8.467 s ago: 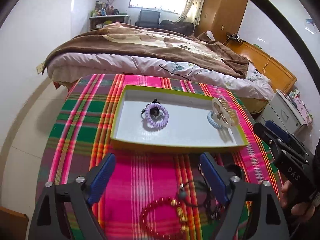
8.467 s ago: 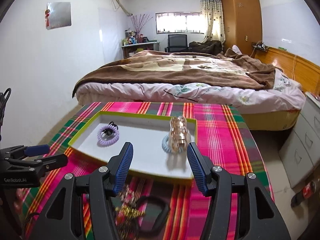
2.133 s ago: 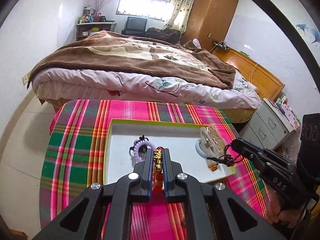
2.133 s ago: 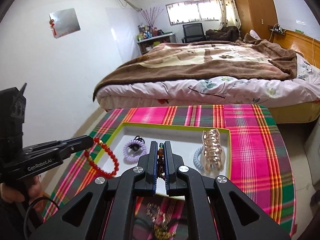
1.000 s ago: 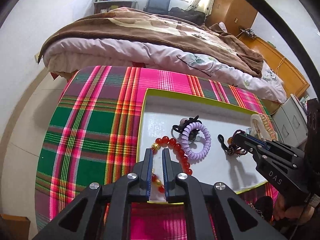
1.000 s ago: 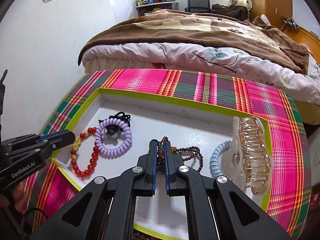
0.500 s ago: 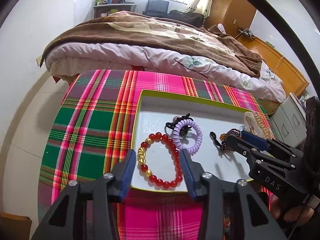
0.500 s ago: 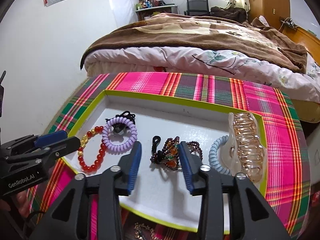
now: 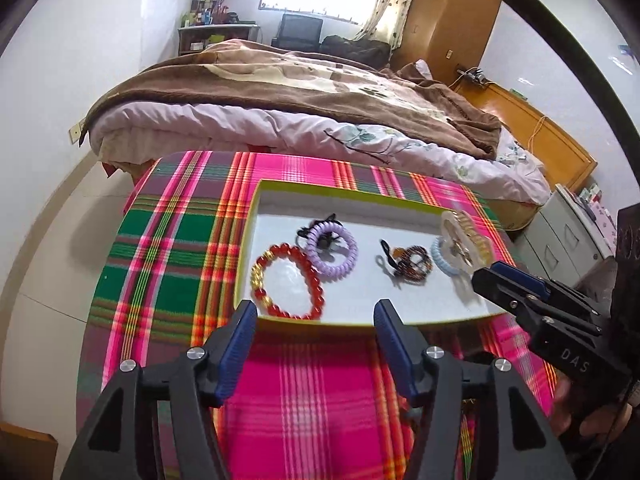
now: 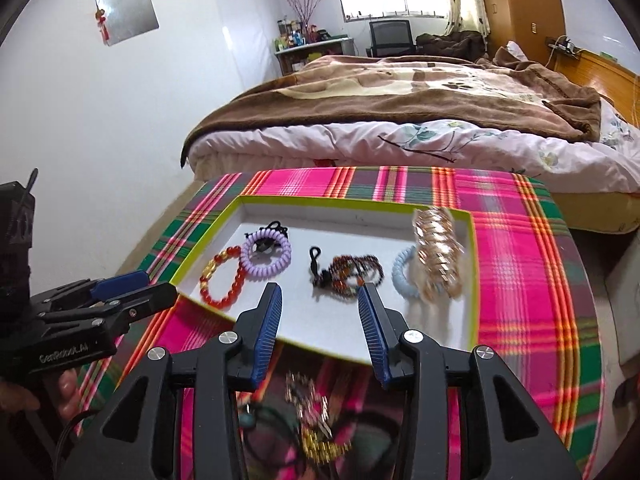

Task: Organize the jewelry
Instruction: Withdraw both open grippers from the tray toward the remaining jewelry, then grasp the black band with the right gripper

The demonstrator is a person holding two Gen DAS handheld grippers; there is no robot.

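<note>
- In front of the tray (image 10: 474, 264), on the near side toward me, a tangle of jewelry (image 10: 308, 416) waits on the plaid cloth (image 10: 520, 264): that is where my next reach has to go, I judge.
- Seen from the right wrist, the tangle lies just below and behind my right gripper (image 10: 320, 332), under its fingers, so it calls for a pull back and a dip down, away from the tray.
- The right gripper is nearer the tangle. My left gripper (image 9: 314, 342) hangs over bare cloth by the tray's near edge, and in its view only a glint of the heap shows near its right finger.
- The tangle is blurred: I make out a gold chain and dark cord loops, but no clear long axis and no sure count.
- Both grippers are released. The left jaws have just been opening wider and nothing is between them; the right jaws stand parted and empty.
- Counted inside the tray: one red bead bracelet (image 9: 288, 282) nearest its left wall, one purple coil tie (image 9: 332, 249) touching it, one dark beaded bracelet (image 10: 348, 270) in the middle, one pale blue coil tie (image 10: 404, 270), and one amber claw clip (image 10: 438, 250) resting on that tie by the right wall.
- Five pieces in the tray, then, all lying apart from the grippers.
</note>
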